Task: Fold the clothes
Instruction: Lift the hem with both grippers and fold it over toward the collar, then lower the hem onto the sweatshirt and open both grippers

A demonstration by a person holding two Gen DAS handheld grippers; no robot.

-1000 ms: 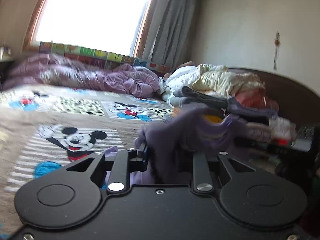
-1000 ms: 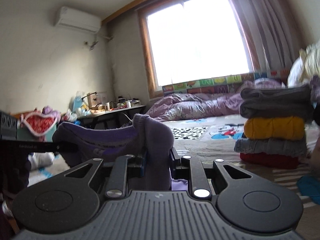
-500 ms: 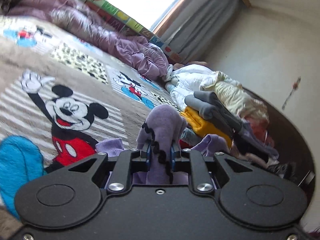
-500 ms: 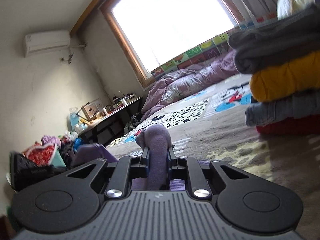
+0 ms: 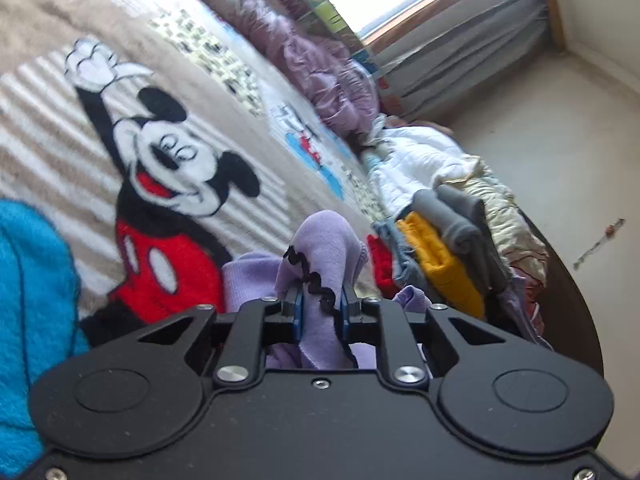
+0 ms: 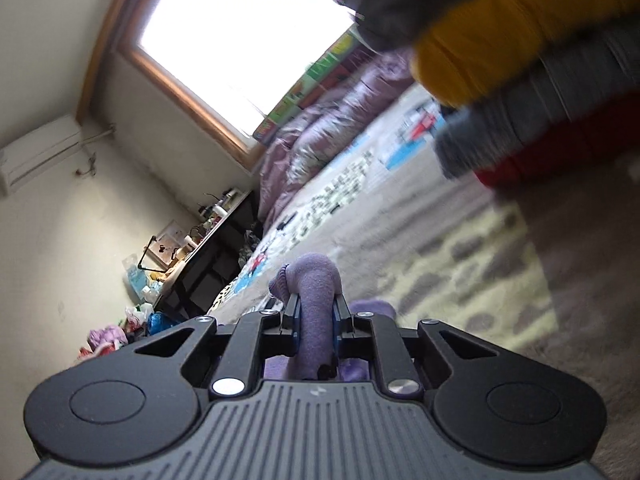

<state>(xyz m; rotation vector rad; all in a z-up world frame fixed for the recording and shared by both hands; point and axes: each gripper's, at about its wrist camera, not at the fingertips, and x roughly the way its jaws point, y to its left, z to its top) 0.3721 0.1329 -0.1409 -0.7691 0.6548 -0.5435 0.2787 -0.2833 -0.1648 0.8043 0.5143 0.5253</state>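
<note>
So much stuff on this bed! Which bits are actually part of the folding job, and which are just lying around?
Part of the job:
- purple garment, pinched by the left gripper and the right gripper
- stack of folded clothes

Just lying about:
- cartoon-mouse blanket
- purple quilt
- white bedding heap
- cluttered desk

Left black two-finger gripper (image 5: pixel 320 304) tilting, camera view rolled, jaws pinching fold of lilac knit garment (image 5: pixel 326 240) between blue-padded fingers (image 5: pixel 297 312). Right black two-finger gripper with ribbed grey housing (image 6: pixel 316 320) also tilting, sitting low, jaws clamping bunched purple fabric between blue-edged fingers (image 6: pixel 335 320). Both grippers holding cloth bulging out past fingertips.
</note>
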